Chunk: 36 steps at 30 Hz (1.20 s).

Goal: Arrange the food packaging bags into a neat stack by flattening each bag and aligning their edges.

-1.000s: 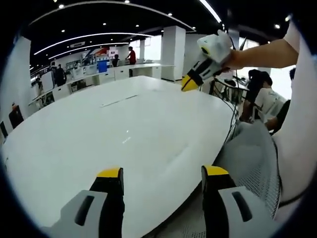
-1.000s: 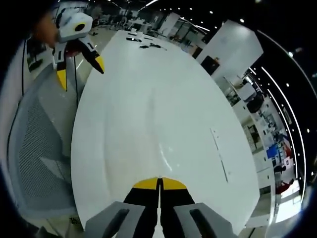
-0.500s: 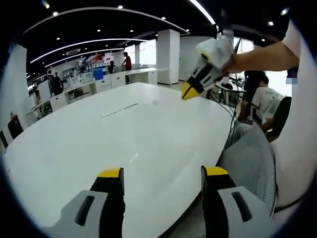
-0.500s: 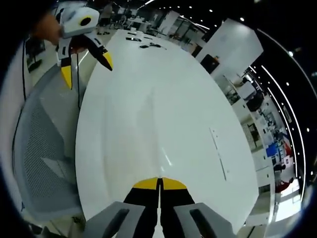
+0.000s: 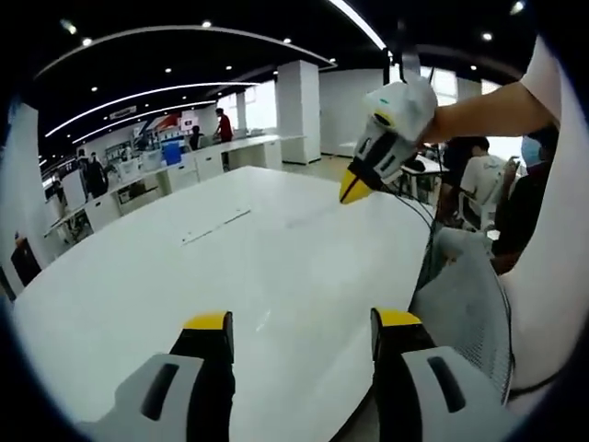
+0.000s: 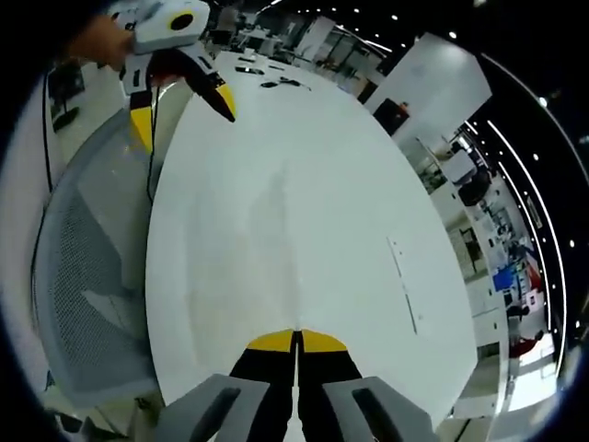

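Over the white table's (image 5: 230,267) near edge, the left gripper (image 5: 299,324) holds its fingers apart, the right gripper's (image 6: 296,337) pressed together.

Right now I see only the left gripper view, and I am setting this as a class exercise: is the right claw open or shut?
Observer: In the right gripper view, the right claw is shut, with its yellow tips pressed together above the white table.
Operator: Is anything lying at the table's far end?
Observer: A few small dark items lie there, too small to identify.
Operator: How does my left claw look from that side?
Observer: The left claw is open, jaws spread, held over the table's edge by the grey mesh chair.
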Motion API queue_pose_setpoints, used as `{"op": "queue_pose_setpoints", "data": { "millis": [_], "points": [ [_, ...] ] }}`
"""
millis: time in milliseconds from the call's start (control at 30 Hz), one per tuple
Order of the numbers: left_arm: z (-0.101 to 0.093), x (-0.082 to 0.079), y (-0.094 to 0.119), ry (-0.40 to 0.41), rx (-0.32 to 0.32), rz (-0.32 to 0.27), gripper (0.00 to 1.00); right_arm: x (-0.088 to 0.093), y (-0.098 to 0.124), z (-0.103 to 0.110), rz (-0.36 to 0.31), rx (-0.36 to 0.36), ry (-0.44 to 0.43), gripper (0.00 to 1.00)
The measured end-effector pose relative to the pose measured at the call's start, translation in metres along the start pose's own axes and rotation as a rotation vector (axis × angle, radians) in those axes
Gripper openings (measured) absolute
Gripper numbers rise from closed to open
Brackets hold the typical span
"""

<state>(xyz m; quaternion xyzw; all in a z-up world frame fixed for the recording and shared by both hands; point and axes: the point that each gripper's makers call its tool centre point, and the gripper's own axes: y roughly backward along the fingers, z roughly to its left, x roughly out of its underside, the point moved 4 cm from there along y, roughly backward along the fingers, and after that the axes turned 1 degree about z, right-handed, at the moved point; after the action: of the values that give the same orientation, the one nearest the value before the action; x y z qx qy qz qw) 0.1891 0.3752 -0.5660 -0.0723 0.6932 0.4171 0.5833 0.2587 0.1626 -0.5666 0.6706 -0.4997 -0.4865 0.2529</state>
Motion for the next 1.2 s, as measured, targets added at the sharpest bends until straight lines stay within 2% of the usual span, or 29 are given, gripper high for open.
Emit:
{"op": "queue_pose_setpoints", "data": {
  "millis": [267,500,600,700,800,1000,1200],
  "points": [
    [0.009,-0.028,-0.007,-0.075,0.03,-0.013,0.54,-0.001,0.005,-0.004,0.008,0.006,0.0,0.0],
    [0.006,-0.054,-0.013,-0.146,0.068,0.004,0.49,-0.005,0.012,-0.011,0.017,0.008,0.006,0.0],
    [0.008,-0.068,-0.015,-0.2,0.083,0.02,0.46,-0.009,0.017,-0.013,0.024,0.005,0.019,0.0],
    [0.011,-0.076,-0.017,-0.228,0.094,0.029,0.43,-0.013,0.021,-0.014,0.027,0.003,0.021,0.0],
    [0.017,-0.083,-0.018,-0.301,0.094,0.043,0.41,-0.016,0.025,-0.013,0.033,-0.005,0.019,0.0],
    [0.013,-0.096,-0.019,-0.352,0.122,0.072,0.37,-0.021,0.031,-0.015,0.04,-0.007,0.024,0.0],
    [0.007,-0.1,-0.019,-0.423,0.172,0.119,0.31,-0.024,0.037,-0.018,0.057,-0.013,0.027,0.0]
  ]
}}
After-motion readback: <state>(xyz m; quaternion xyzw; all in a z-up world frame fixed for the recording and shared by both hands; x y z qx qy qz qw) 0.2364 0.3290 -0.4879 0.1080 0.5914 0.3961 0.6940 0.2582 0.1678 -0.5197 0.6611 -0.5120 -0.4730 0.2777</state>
